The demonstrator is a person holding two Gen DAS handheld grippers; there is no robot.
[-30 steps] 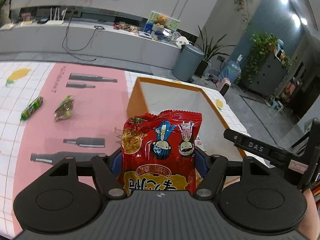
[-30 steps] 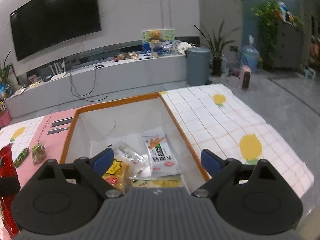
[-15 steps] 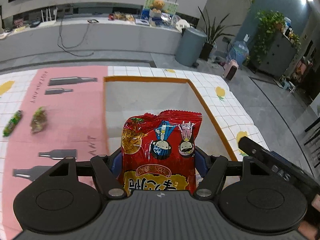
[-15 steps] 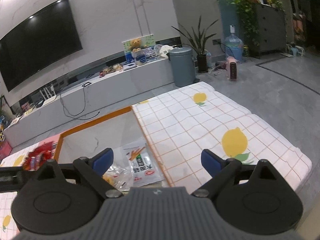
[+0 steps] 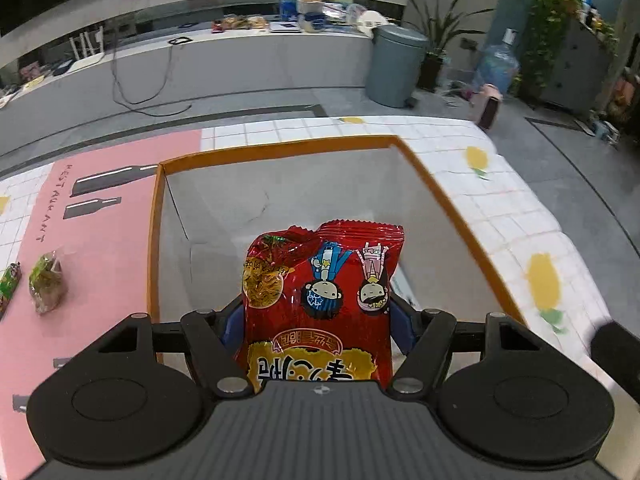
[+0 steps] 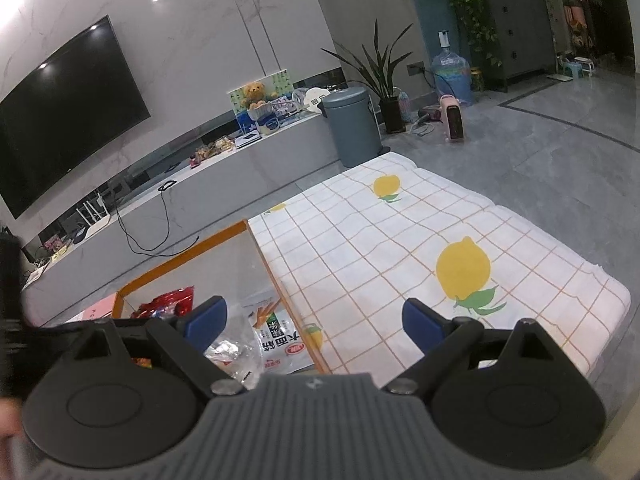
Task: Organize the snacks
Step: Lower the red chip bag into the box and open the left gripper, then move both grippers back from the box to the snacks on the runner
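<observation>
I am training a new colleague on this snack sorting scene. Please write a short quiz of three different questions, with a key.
1. True or false: the left gripper is shut on the red snack bag.
2. What is between the pads of the right gripper? A) a green candy B) nothing C) a white packet
3. Fill in: the two small green snacks lie on the ____ mat, outside the orange-rimmed box.

Key: 1 true; 2 B; 3 pink.
</observation>
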